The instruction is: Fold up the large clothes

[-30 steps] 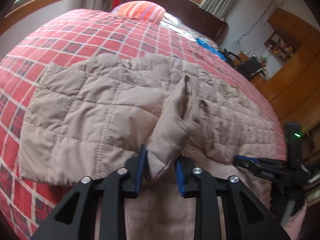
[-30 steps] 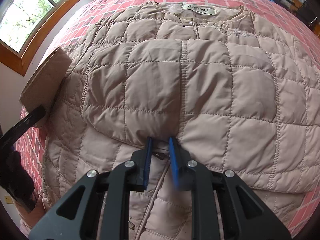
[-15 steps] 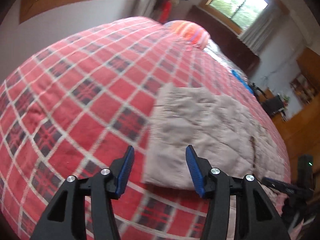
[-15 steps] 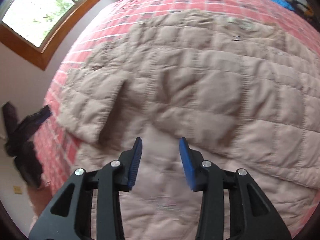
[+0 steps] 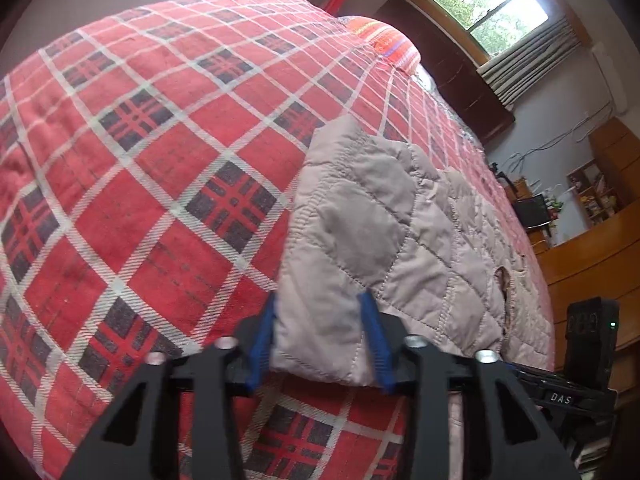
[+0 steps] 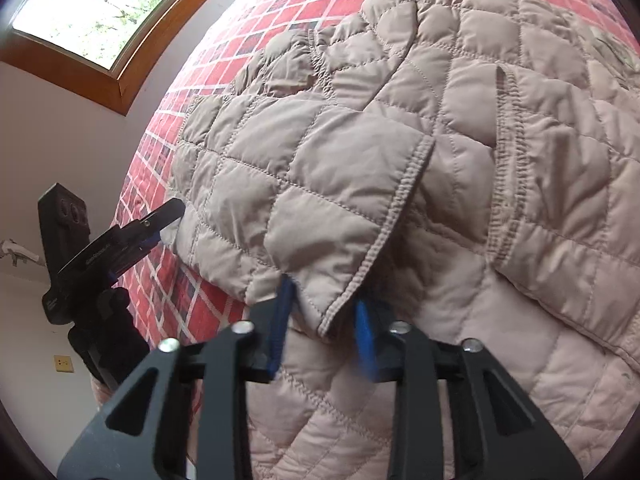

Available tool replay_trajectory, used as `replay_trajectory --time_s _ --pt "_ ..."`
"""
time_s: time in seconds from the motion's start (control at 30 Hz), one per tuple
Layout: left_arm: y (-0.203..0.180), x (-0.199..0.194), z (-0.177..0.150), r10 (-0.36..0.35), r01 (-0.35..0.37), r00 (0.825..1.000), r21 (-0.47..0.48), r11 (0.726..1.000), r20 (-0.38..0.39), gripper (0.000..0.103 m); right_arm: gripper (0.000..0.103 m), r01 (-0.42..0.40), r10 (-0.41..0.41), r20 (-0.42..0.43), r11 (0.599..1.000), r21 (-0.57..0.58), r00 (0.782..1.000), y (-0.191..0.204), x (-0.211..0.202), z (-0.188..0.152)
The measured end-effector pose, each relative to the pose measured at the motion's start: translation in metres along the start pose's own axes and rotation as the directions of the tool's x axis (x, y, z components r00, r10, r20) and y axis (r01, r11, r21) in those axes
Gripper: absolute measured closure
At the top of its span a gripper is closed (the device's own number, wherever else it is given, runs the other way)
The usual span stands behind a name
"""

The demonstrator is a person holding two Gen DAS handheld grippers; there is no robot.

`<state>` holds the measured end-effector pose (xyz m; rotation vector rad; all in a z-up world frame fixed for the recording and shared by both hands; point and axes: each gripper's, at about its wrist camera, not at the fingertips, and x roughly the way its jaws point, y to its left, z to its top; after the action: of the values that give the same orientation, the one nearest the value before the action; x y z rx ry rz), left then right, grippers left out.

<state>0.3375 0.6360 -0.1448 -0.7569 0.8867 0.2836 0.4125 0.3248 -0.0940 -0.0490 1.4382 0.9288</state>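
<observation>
A beige quilted padded jacket (image 6: 460,152) lies spread on the bed's red plaid blanket (image 5: 152,168). The left tongs (image 5: 320,340) stand partly open around the jacket's near left corner. The right tongs (image 6: 322,328) stand partly open around a folded sleeve cuff (image 6: 360,264) near the jacket's near edge.

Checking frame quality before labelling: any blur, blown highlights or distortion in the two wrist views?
Left wrist view: strong fisheye bending of the red plaid bedspread, window bright but not clipped, beige quilted jacket sharp. Right wrist view: window blown out to white, right gripper with one blue pad smeared by motion blur, jacket stitching crisp, dark vignette at the corners.
</observation>
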Motion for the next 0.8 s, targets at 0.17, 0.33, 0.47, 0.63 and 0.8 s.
replay_trajectory --time_s 0.17,0.33,0.47,0.63,0.8 --pt "-0.009 -0.014 0.001 -0.039 0.04 0.999 -0.013 0.999 0.031 0.095 0.094 -0.01 0.01 0.03 1.0 -0.026 0.999 0.007 -0.009 -0.002" --pt "-0.049 -0.03 -0.005 -0.073 0.069 0.995 0.065 0.995 0.066 0.097 0.094 0.019 -0.016 0.094 0.999 -0.038 0.995 -0.005 -0.047 -0.008" --pt "-0.097 -0.033 -0.01 -0.109 0.095 0.991 0.157 0.983 0.081 0.097 0.094 0.067 -0.064 0.162 0.998 -0.01 0.985 -0.028 -0.087 -0.013" --pt "-0.155 -0.016 -0.018 -0.122 0.101 0.99 0.249 0.963 0.07 0.097 0.095 0.13 -0.136 0.23 0.991 0.04 0.964 -0.06 -0.129 -0.022" --pt "-0.204 0.013 -0.028 -0.137 0.12 0.99 0.298 0.947 0.037 0.097 0.095 0.196 -0.219 0.291 0.975 0.106 0.932 -0.099 -0.165 -0.034"
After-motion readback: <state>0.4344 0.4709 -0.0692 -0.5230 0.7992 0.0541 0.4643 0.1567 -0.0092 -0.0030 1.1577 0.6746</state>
